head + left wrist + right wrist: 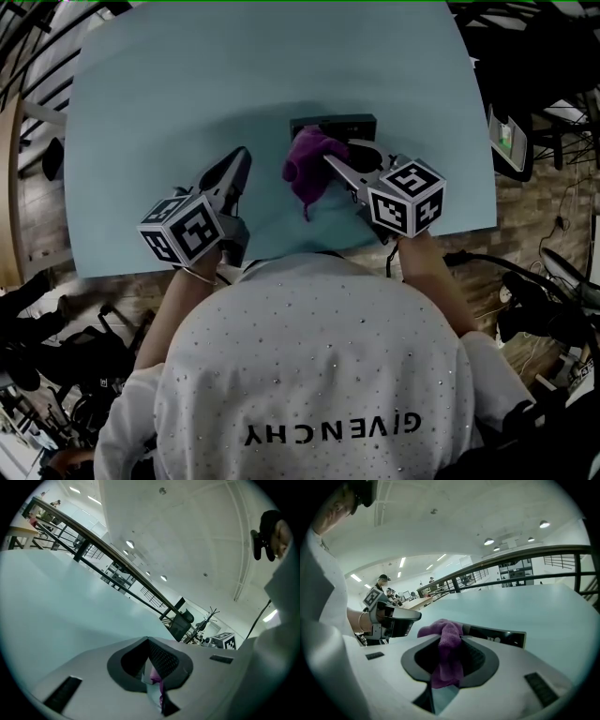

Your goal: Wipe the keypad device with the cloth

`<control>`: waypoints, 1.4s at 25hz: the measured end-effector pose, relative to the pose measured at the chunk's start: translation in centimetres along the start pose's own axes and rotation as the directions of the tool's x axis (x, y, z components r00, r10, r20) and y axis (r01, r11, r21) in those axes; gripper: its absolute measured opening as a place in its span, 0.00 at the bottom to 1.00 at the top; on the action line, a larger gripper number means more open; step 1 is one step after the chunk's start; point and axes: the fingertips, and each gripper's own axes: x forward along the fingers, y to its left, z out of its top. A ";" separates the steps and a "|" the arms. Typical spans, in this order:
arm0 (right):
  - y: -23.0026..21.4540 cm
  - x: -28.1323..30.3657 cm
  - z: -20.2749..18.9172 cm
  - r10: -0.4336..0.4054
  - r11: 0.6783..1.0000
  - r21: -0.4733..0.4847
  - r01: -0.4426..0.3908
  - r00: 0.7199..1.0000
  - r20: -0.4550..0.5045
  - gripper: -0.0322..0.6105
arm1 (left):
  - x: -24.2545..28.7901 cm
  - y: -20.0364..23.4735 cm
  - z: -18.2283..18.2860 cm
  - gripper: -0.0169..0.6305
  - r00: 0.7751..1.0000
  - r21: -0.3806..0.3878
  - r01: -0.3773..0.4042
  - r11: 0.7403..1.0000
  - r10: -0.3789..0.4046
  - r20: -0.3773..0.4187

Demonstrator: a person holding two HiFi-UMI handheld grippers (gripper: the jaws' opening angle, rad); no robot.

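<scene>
**Station check: cloth held at keypad device, left tool idle**

The light blue table [187, 84] fills the upper part of the head view, and its near edge runs just ahead of the operator. A person in a white studded top [319, 375] stands at that edge with a gripper in each hand.

The left gripper [246, 152] sits over the table's near left area, well apart from the device, with its tips pointing toward the far side. In the left gripper view its jaws are pressed together. A small purple and white sliver shows at their base, and what it is cannot be told.

The right gripper [330, 161] reaches in from the right and angles toward the table's middle. Its jaws pinch the cloth, which runs between the pads and hangs out behind them in the right gripper view.

The keypad device [336, 123], a dark flat rectangular unit, lies on the table near its centre, just beyond the right gripper's tips.

The purple cloth [307, 161] is bunched at those tips. It overlaps the device's near edge toward its left end, and a tail droops toward the operator.
</scene>
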 end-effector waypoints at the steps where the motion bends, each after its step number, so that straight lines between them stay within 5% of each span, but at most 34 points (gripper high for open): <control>1: -0.3 -0.2 0.0 -0.007 1.000 0.002 0.007 1.000 0.001 0.20 | 0.1 -0.2 0.1 0.02 1.000 0.004 0.004 1.000 -0.004 -0.003; 35: -5.9 -3.9 -1.6 -0.140 0.980 0.146 0.132 0.989 0.048 0.20 | 0.8 -1.1 -0.3 0.02 1.000 0.009 0.002 1.000 -0.002 -0.027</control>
